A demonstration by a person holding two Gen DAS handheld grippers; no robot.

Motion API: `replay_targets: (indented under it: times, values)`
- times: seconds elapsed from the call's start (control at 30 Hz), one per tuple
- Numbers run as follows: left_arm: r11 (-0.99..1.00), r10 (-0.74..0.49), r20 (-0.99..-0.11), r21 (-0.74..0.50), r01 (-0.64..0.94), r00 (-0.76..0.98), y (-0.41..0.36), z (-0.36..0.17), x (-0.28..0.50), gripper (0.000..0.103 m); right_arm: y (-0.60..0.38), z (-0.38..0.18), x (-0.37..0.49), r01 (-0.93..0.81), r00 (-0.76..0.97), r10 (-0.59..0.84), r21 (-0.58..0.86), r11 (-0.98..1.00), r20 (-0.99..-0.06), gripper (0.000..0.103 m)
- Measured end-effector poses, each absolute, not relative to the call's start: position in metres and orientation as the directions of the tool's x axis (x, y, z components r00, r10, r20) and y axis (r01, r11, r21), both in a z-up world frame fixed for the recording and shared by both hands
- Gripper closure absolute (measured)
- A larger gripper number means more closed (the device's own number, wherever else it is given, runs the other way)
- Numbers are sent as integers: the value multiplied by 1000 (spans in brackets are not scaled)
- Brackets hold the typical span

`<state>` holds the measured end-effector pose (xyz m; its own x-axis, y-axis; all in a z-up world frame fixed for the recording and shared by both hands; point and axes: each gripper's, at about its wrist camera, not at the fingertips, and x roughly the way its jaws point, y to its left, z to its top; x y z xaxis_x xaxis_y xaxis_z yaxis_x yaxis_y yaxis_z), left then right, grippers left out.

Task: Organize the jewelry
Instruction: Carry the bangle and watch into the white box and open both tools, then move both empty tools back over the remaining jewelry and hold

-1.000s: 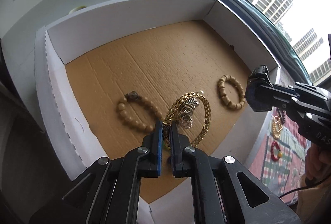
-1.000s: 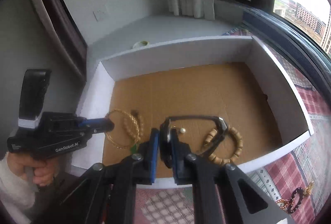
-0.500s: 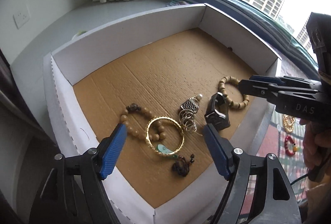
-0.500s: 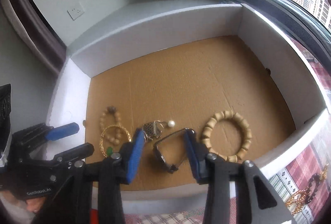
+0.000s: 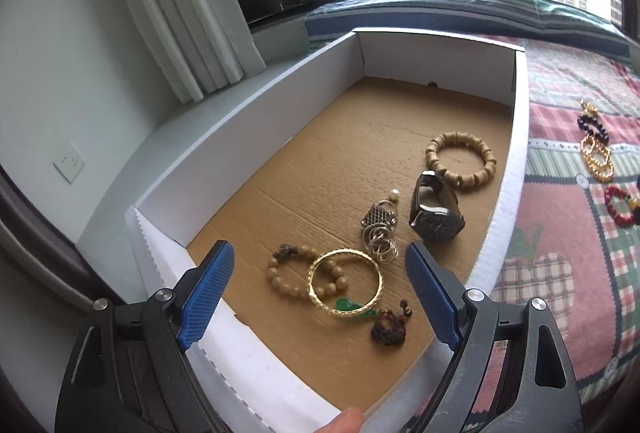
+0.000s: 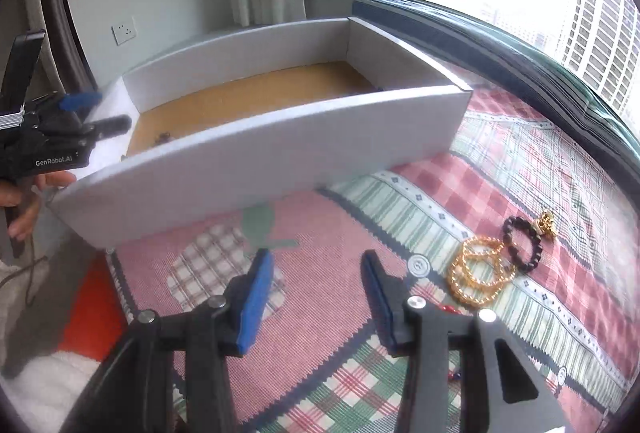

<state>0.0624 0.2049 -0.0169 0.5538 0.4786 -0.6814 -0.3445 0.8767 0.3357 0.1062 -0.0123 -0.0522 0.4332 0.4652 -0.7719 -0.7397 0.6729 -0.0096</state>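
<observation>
Box: white box [image 5: 248, 137] with a brown floor, right in front of the left claw [image 5: 320, 289].
Left claw: jaws have just been opening wide, nothing between them. It hangs over the near end of the box.
Under the left claw: gold bangle [image 5: 345, 283] with a green bit, lying partly on a tan bead bracelet [image 5: 298, 271].
Past the left claw: silver ring charm [image 5: 379, 229], black watch [image 5: 435, 209], and a chunky wood bracelet [image 5: 460, 160] beyond it.
Right claw: right claw [image 6: 316, 285] has also just been opening, about halfway, and grips nothing. It points at the checked cloth [image 6: 320, 333] outside the box.
Still on the cloth: gold bead bracelets [image 6: 478, 275] and a dark bead bracelet [image 6: 524, 241], ahead of the right claw and off to its right side. A red bracelet [image 5: 620, 205] shows in the left view.
How they will handle: these look light and floppy, and the round beads may roll or slip.
Where to hold: I would pinch across one side of a loop, not the whole ring.
Watch out: the gold loops lie tangled, so two may come up together.
</observation>
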Motion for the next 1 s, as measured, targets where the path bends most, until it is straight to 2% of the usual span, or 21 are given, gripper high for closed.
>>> replay_targets:
  times: [0.1,0.27,0.43,0.6,0.73,0.77,0.8,0.83,0.9,1.0]
  values:
    - [845,534,-639,403,-351,554,195,-19,61,15,-61,-61,100,-672,471,444,16,741,-762,57]
    - [868,492,-656,321,-378,573,196,-14,51,15,-129,-80,90,-537,543,371,28,843,-753,57]
    - [868,495,-651,340,-362,575,187,-14,50,15,-176,-103,78,-403,603,272,9,915,-750,57]
    - [886,461,-654,298,-356,600,183,-9,43,15,-205,-116,71,-320,612,252,57,946,-749,57]
    - [883,466,-585,257,-392,664,178,10,35,13,-209,-118,69,-299,631,225,35,953,-743,57]
    - [884,464,-561,242,-400,686,174,18,32,10,-209,-118,69,-294,635,219,30,955,-741,57]
    - [887,459,-534,226,-403,710,169,26,29,7,-210,-118,69,-285,641,209,24,958,-739,55]
    - [893,447,-504,210,-397,739,163,34,26,1,-210,-118,70,-272,648,194,13,962,-737,43]
    - [920,392,-473,177,-351,789,148,45,23,1,-213,-118,69,-244,664,163,-5,970,-730,26]
    - [978,206,-525,81,-192,826,124,50,33,1,-216,-120,68,-219,672,138,-16,976,-728,26]
